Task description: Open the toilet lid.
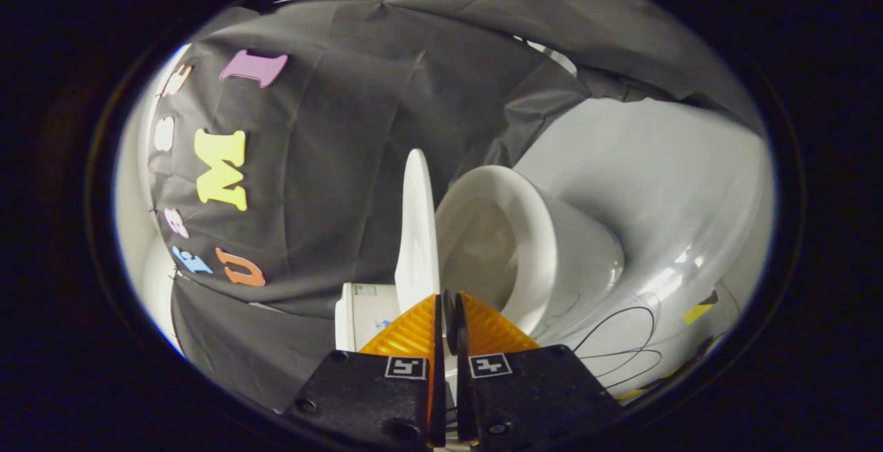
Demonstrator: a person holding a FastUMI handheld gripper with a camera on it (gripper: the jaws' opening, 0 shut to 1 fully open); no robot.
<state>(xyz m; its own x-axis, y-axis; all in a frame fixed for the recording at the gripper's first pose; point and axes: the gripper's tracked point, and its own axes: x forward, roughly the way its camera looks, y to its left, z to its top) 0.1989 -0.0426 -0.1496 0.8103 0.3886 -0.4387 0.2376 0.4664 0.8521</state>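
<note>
Gripper [447, 310] nearest: two fingers drawn almost together, a thin gap left between them. Lower edge of lid [417, 231] running down to that gap from ahead. Contact of both fingers on lid not confirmable; edge hidden at the tips. Grip cannot be told.

Lid raised, seen edge-on as a thin white slab standing away from bowl [524, 245], just ahead of and above the fingertips. Seat ring and open bowl immediately beside lid, on the far side from the cloth wall [331, 162]. Bowl interior visible, pale and shaded. Whole view rolled, so toilet appears turned on its side.

White tank [362, 314] low beside the fingers, at base of lid, partly hidden behind the nearer finger; small label on it, unread.

Pale glossy floor [655, 190] beyond bowl, with highlights. Thin black cable [617, 338] looped on floor near foot of bowl. Yellow tape [698, 312] further out on floor.

Black cloth wall behind lid and tank, creased, seams visible.
</note>
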